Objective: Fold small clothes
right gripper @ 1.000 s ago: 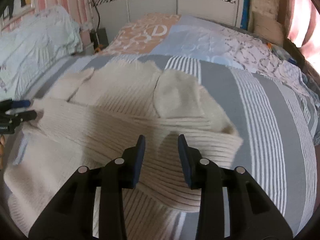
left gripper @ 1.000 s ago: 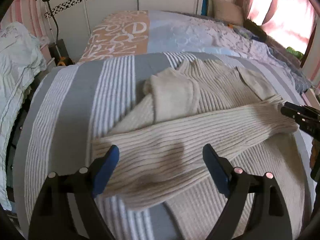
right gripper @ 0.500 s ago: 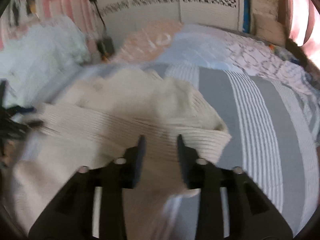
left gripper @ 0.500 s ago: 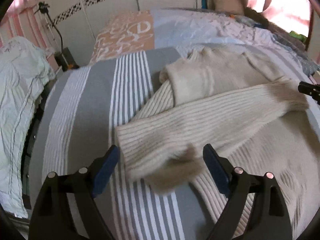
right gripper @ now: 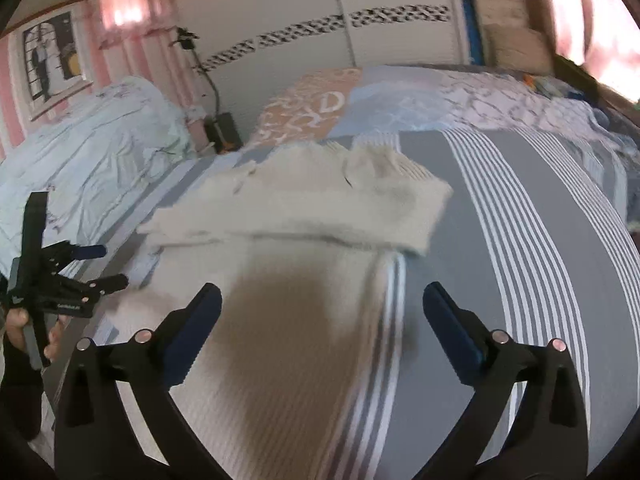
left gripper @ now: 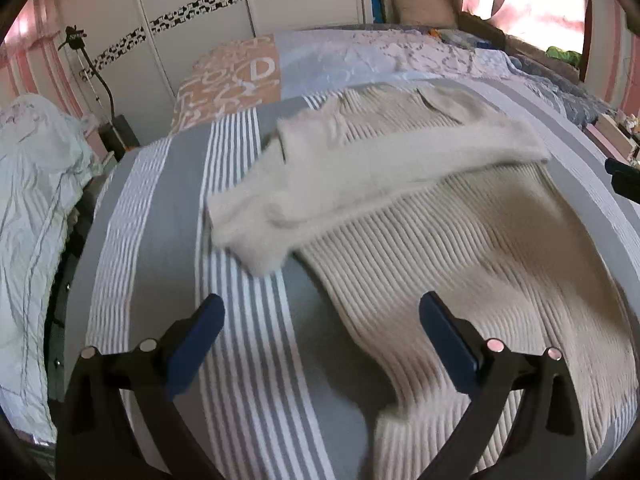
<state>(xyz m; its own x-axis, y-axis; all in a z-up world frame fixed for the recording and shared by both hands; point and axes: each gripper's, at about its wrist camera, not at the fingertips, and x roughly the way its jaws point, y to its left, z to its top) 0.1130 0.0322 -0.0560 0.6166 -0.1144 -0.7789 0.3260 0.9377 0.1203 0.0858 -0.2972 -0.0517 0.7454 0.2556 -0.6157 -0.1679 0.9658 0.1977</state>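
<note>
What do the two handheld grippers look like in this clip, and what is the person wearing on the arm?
Both the left gripper and right gripper are matte black plastic frames with two splayed fingers, dark blue pads inside and round silver fasteners on top. No cables show. The hand gripping one handle emerges from a black sleeve.

Readable text sparse. Orange patch on my bedspread (left gripper: 228, 80), far end of bed near wardrobe: large white letter "D" clear in left wrist view, other white letters around it illegible. Right wrist view: same patch (right gripper: 308, 108) blurred, "D" only. Small print on my left gripper (right gripper: 104, 266) body too small to read.
</note>
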